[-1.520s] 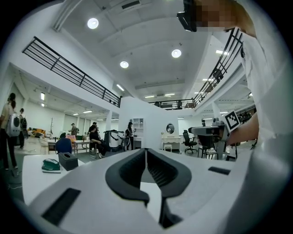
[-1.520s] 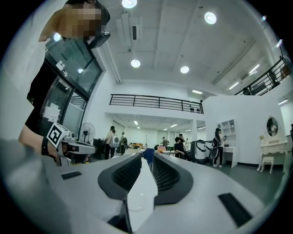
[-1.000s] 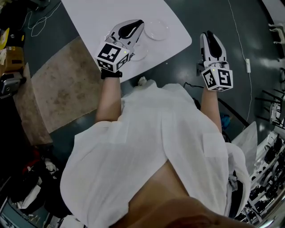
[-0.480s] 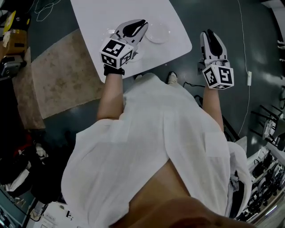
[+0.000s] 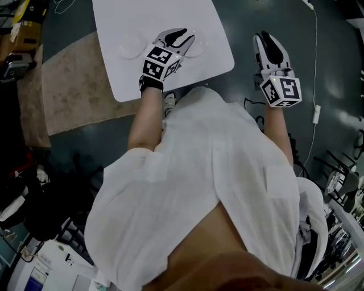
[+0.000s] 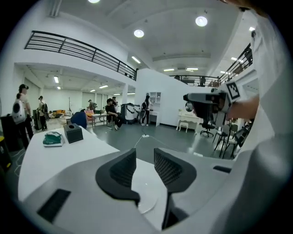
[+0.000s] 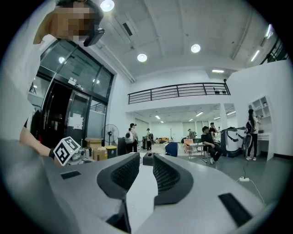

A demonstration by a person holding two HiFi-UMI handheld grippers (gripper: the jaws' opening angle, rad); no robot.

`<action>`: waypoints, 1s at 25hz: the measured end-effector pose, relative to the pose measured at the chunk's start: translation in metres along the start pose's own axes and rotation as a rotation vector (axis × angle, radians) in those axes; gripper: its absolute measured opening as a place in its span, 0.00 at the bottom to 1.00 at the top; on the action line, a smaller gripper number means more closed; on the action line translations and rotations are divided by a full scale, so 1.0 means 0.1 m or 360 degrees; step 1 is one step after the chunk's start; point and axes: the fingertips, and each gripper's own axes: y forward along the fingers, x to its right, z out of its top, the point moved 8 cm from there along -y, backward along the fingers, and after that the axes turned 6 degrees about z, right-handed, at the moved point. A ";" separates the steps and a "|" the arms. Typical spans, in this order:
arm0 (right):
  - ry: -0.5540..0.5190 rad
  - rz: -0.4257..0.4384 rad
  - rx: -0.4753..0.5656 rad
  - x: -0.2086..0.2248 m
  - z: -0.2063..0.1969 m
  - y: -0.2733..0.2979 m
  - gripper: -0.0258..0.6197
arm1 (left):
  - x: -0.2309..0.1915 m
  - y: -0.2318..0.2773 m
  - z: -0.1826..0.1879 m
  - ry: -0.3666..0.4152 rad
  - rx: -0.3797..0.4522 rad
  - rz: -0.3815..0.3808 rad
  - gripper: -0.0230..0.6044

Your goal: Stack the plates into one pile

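Surface [image 5: 149, 17]: plain white. Plates [image 5: 129, 44]: clear and colourless, the white surface showing through. Rug [image 5: 74, 85], left of the surface: mottled beige-brown. Floor [image 5: 256, 17] around the surface: dark grey-green. Shirt [image 5: 210, 170], below the surface: plain white. Cable [image 5: 314, 57], right of the surface: white.

The left gripper [image 6: 145, 159] fills the lower part of the view. Its jaws have just been opening and now stand apart, with nothing between the pads [image 6: 122, 168]. Just below the left gripper, a clear plate [image 6: 149, 206] lies flat on the white table [image 6: 55, 160]. Far to the left of the left gripper, a black box [image 6: 73, 133] stands beside a green thing [image 6: 52, 138]. Above and to its right, a hand holds the right gripper [image 6: 192, 99].
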 end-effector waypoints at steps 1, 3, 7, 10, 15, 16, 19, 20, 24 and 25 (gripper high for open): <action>0.0002 0.0023 -0.0009 0.04 -0.01 0.00 0.20 | 0.03 0.07 -0.05 0.0022 -0.0052 0.0004 0.23; 0.0008 0.0065 -0.0026 0.11 -0.04 -0.01 0.20 | 0.10 0.22 -0.16 0.0062 -0.0165 0.0002 0.26; 0.0026 0.0135 -0.0055 0.21 -0.10 -0.01 0.20 | 0.21 0.51 -0.40 0.0127 -0.0410 -0.0023 0.36; 0.0045 0.0171 -0.0077 0.25 -0.16 -0.03 0.20 | 0.27 0.68 -0.61 0.0203 -0.0611 -0.0050 0.38; 0.0071 0.0204 -0.0110 0.31 -0.21 -0.09 0.20 | 0.29 0.89 -0.89 0.0281 -0.0925 0.0002 0.42; 0.0077 0.0206 -0.0115 0.33 -0.22 -0.10 0.20 | 0.29 0.93 -0.93 0.0283 -0.0959 0.0013 0.42; 0.0090 0.0202 -0.0128 0.40 -0.25 -0.15 0.20 | 0.32 1.01 -1.01 0.0280 -0.1056 -0.0001 0.42; 0.0093 0.0199 -0.0132 0.42 -0.27 -0.16 0.20 | 0.32 1.04 -1.03 0.0289 -0.1082 -0.0002 0.42; 0.0107 0.0183 -0.0149 0.49 -0.34 -0.23 0.20 | 0.34 1.15 -1.14 0.0352 -0.1171 0.0029 0.42; 0.0109 0.0177 -0.0153 0.50 -0.35 -0.25 0.20 | 0.34 1.17 -1.16 0.0372 -0.1193 0.0038 0.42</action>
